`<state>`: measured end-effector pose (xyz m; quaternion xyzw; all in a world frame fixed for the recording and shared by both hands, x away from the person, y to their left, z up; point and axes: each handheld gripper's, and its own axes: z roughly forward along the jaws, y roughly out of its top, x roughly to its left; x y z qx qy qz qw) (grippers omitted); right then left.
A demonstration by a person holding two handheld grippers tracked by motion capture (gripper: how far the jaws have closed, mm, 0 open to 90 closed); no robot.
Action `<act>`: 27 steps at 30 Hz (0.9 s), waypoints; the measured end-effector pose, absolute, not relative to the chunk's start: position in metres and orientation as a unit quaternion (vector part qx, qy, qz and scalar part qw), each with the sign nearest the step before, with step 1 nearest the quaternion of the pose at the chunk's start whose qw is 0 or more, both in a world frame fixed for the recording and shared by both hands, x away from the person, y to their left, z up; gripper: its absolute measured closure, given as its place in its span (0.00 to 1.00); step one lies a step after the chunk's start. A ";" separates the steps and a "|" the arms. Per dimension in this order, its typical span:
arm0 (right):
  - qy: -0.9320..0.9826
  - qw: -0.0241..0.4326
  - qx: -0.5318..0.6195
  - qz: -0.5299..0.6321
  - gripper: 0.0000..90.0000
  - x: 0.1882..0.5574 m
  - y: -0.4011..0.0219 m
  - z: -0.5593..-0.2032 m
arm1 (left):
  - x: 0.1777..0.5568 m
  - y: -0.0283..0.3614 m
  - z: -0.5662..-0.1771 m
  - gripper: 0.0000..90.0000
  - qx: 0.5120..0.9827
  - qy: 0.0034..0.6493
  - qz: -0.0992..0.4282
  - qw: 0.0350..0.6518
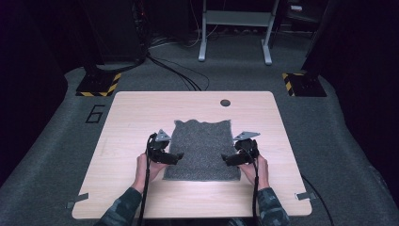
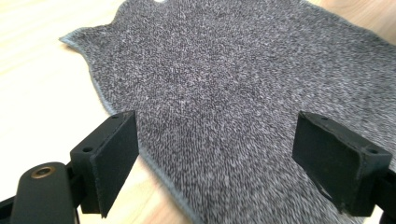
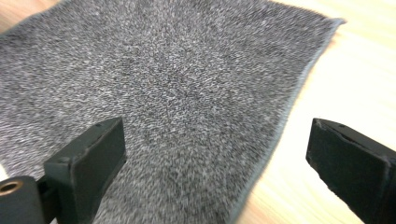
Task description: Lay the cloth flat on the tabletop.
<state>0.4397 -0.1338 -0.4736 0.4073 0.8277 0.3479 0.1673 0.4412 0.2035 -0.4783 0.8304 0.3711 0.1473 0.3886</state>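
Cloth: the grey knitted cloth (image 1: pixel 202 149) lies flat in the middle of the surface (image 1: pixel 131 113), its near edge square to the surface's near edge, so I can work both sides at once.
Left hand-held gripper: my left hand-held gripper (image 1: pixel 175 158) hangs over the cloth's left edge, jaws wide apart with nothing between them; in the left gripper view the hem (image 2: pixel 100 95) runs just inside the left jaw, ready to be straddled.
Right hand-held gripper: my right hand-held gripper (image 1: pixel 228 160) mirrors it at the right edge, jaws spread and empty, the hem (image 3: pixel 285 121) passing between them.
Why symmetrical: I judge that matching holds on both sides would keep the cloth from skewing.
Far edge: wavy, not yet smoothed.
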 end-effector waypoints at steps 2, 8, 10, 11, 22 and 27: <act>0.823 0.172 0.407 0.357 0.05 0.435 -0.139 -0.469 | 0.437 0.210 -0.475 0.16 0.830 0.371 0.149 0.388; 0.817 0.181 0.411 0.362 0.06 0.421 -0.154 -0.462 | 0.425 0.225 -0.473 0.16 0.823 0.378 0.156 0.394; 0.813 0.184 0.416 0.363 0.06 0.417 -0.159 -0.461 | 0.422 0.231 -0.473 0.16 0.823 0.381 0.159 0.390; 0.812 0.186 0.418 0.362 0.06 0.415 -0.161 -0.461 | 0.420 0.234 -0.473 0.16 0.822 0.383 0.159 0.391; 0.804 0.186 0.439 0.355 0.06 0.401 -0.180 -0.470 | 0.410 0.262 -0.479 0.16 0.809 0.408 0.166 0.390; 0.802 0.185 0.444 0.354 0.07 0.396 -0.185 -0.475 | 0.406 0.269 -0.481 0.16 0.802 0.418 0.168 0.391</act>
